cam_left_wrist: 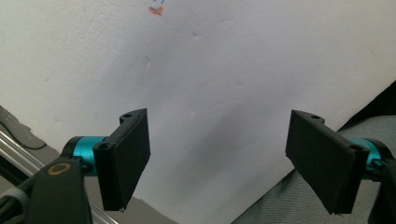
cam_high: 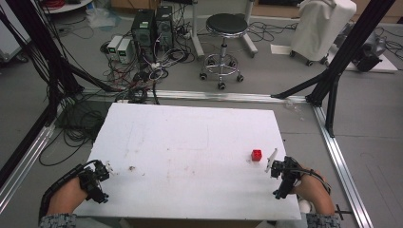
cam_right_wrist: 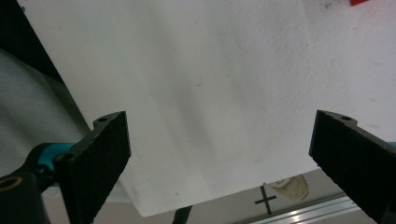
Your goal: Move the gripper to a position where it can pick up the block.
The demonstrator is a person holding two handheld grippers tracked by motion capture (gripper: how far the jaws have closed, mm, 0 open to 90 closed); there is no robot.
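Red block (cam_high: 256, 155), one, two grippers agape

Beyond the far edge of the white table (cam_high: 190, 128) the grey floor (cam_high: 266, 83) is busy. A black round stool (cam_high: 226, 23) on a chrome wheeled base stands well ahead of the right gripper (cam_high: 280, 175). Farther off on that side sits a white covered cart (cam_high: 322, 26) on casters. Ahead of the left gripper (cam_high: 97, 178), two dark computer towers (cam_high: 152, 28) stand in a tangle of cables (cam_high: 138, 76), with two small white boxes (cam_high: 119, 47) just beside them. Black frame bars (cam_high: 342, 52) slant down at both sides, and a silver rail (cam_high: 228, 96) lies on the floor along the table's far edge. The light is even and soft.
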